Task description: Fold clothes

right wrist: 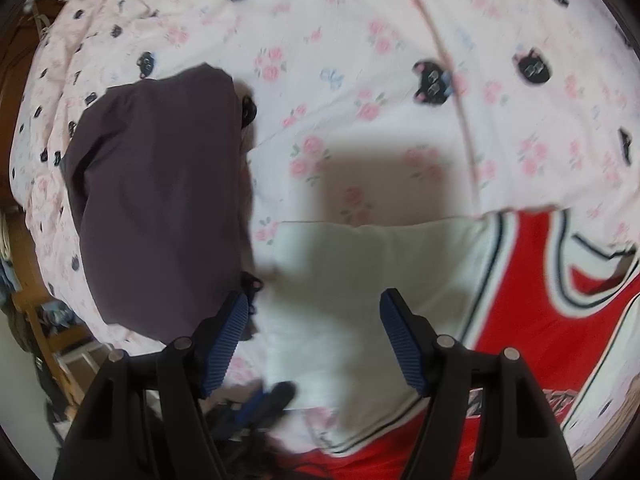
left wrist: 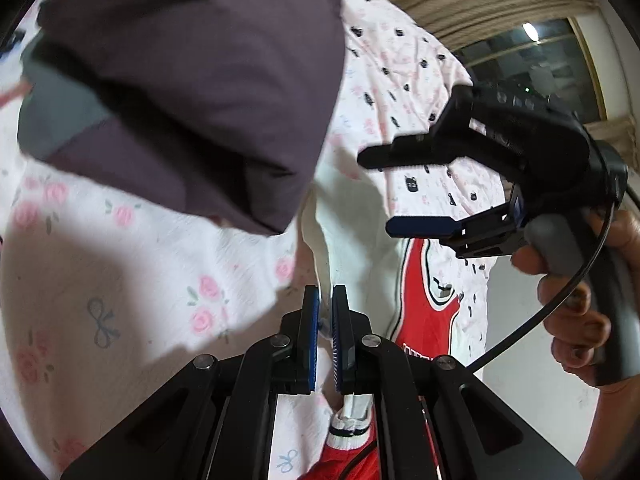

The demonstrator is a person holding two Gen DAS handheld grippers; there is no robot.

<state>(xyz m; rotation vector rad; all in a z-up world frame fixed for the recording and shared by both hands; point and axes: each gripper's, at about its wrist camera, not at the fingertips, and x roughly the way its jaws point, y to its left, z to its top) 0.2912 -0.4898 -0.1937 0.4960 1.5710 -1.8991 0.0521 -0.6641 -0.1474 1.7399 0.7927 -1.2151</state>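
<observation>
Underneath, floral bedsheet (right wrist: 360, 60); curtained window (left wrist: 532, 60); left gripper (left wrist: 325, 312) fingers clamped together; right gripper (right wrist: 312, 320) fingers apart

The right gripper (right wrist: 312, 336) hangs with jaws apart over the white-and-red jersey (right wrist: 520, 280), beside a folded purple garment (right wrist: 160, 200).
</observation>
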